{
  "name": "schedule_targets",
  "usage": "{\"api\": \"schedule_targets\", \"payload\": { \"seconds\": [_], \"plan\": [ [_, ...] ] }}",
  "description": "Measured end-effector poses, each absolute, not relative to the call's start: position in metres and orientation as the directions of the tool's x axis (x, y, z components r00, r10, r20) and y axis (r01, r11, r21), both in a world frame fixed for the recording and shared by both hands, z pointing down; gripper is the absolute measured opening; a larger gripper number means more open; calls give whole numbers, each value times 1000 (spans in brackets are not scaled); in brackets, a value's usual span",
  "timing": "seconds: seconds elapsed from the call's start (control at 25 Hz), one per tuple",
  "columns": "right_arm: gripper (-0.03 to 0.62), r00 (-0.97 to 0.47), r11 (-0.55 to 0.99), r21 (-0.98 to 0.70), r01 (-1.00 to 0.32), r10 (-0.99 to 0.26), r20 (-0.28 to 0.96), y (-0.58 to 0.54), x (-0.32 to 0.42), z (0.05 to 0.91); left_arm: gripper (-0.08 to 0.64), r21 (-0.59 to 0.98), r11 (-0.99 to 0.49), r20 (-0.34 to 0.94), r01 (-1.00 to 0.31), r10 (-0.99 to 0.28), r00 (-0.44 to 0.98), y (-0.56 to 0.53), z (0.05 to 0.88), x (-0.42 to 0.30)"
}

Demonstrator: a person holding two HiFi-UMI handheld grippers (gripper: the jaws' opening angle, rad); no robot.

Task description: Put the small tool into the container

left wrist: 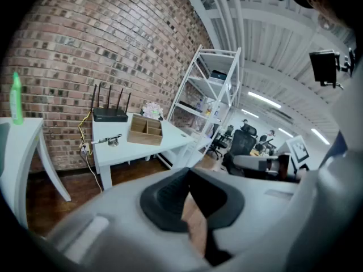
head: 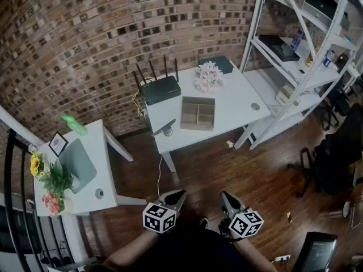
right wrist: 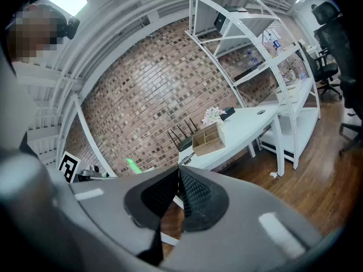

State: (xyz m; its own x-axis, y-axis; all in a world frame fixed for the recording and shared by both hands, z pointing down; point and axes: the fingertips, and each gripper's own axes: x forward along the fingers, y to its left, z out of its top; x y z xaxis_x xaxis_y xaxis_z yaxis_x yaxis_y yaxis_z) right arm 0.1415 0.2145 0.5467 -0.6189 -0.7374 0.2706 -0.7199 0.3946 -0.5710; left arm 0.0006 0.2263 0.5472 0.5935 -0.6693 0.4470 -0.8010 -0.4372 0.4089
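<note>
A small dark tool (head: 164,128) lies at the front left corner of the white table (head: 238,103), next to a brown wooden container (head: 198,113) with several compartments. The tool (left wrist: 107,140) and container (left wrist: 145,130) also show far off in the left gripper view, and the container (right wrist: 207,139) in the right gripper view. My left gripper (head: 175,198) and right gripper (head: 229,200) hang over the floor well short of the table, both shut with nothing between the jaws.
A black router (head: 160,88) and a bunch of pale flowers (head: 208,76) stand at the table's back. A second white table (head: 85,171) with a green bottle (head: 75,124) is at left. White shelving (head: 300,55) and office chairs (head: 334,157) stand at right.
</note>
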Motion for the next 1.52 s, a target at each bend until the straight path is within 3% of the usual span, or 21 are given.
{"api": "schedule_targets", "payload": {
  "seconds": [0.36, 0.6, 0.8, 1.04, 1.52],
  "plan": [
    [11, -640, 420, -579, -699, -729, 243, 201, 171, 549, 3, 343, -403, 401, -848, -754, 520, 200, 538, 20],
    [11, -654, 421, -596, -684, -716, 246, 185, 169, 554, 5, 230, -344, 445, -910, -795, 413, 171, 545, -17],
    [11, -637, 406, -583, -704, -724, 264, 155, 161, 558, 52, 143, -327, 499, -934, -791, 353, 121, 569, -56],
    [11, -602, 412, -512, -754, -745, 287, 90, 128, 542, 108, -134, -401, 560, -906, -785, 265, 25, 607, -113],
    [11, -592, 435, -422, -796, -705, 390, 14, 39, 538, 141, -232, -582, 696, -779, -659, 285, -79, 691, -146]
  ]
}}
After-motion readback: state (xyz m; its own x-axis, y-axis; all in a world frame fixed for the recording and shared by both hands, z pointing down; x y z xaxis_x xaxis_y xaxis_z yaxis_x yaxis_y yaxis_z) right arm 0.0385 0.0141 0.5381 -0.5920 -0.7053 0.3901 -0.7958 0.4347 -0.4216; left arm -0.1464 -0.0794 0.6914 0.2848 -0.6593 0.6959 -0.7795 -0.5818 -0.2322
